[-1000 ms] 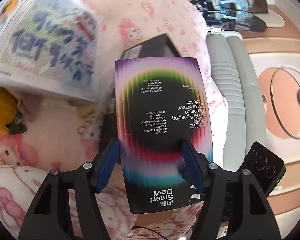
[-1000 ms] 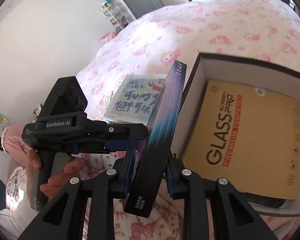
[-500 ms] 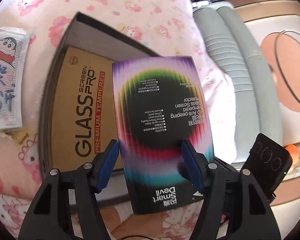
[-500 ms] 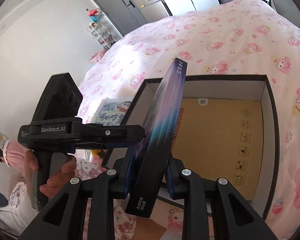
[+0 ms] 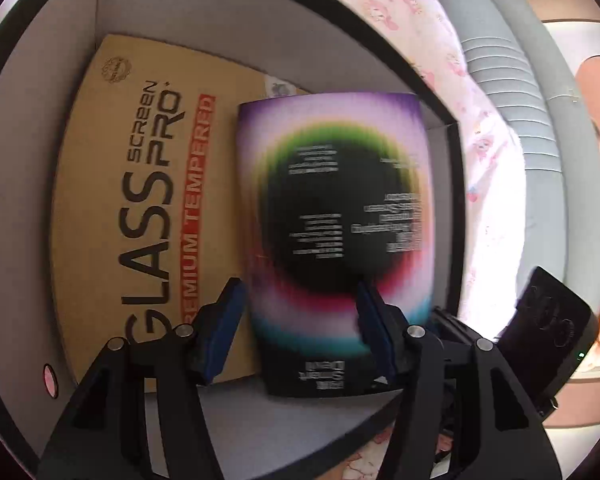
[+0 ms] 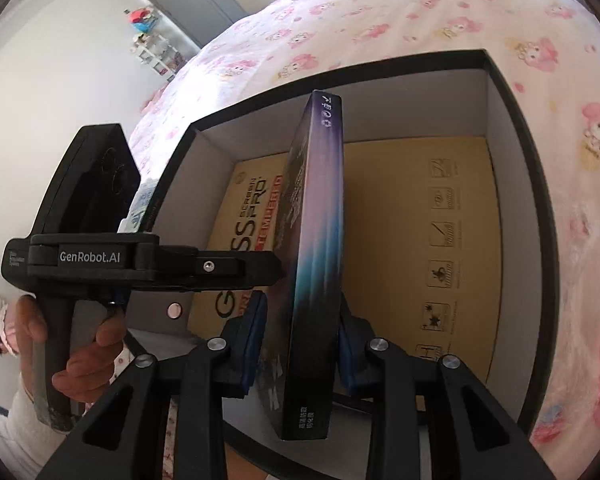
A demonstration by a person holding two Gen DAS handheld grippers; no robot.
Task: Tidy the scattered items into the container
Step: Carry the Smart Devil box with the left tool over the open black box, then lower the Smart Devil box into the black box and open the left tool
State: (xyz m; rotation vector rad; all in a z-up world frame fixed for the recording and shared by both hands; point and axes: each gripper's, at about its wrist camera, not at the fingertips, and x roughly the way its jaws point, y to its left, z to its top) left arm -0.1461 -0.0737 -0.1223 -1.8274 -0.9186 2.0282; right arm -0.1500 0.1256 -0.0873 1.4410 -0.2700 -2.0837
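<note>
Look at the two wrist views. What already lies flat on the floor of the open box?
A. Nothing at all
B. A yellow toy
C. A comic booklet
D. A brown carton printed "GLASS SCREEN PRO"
D: the brown carton lies flat on the bottom of the box, its "GLASS SCREEN PRO" lettering readable beside the colourful package.

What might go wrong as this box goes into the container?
The right gripper, whose jaws have just been opening, holds the colourful box on edge over the container. If released like this, the box may topple and land askew on the kraft package, or end up leaning against the wall.
</note>
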